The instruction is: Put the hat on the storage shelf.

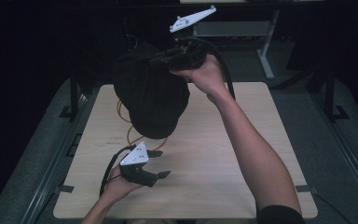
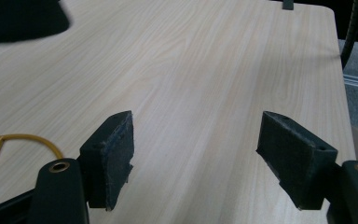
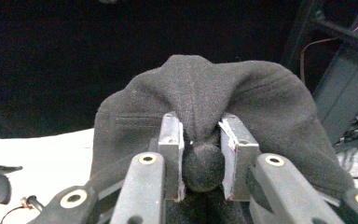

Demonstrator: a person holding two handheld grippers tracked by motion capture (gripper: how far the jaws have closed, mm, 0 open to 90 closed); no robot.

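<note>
My right gripper (image 1: 157, 59) is raised over the far side of the table and is shut on a bunched fold of a black cloth (image 1: 151, 98), which hangs down from it above the wooden table (image 1: 214, 154). In the right gripper view the jaws (image 3: 200, 140) pinch the black cloth (image 3: 205, 88) tightly. My left gripper (image 1: 163, 163) hovers low near the front left, open, with nothing between its fingers. In the left gripper view, bare table (image 2: 191, 60) lies between the spread jaws of the gripper (image 2: 198, 144), and the cloth's edge (image 2: 18, 18) is at top left.
An orange cable (image 1: 124, 122) loops on the table under the hanging cloth and appears as the orange cable (image 2: 23, 140) beside my left jaw. A pale desk frame (image 1: 242, 29) stands behind the table. Metal rails (image 1: 51, 168) run along both sides.
</note>
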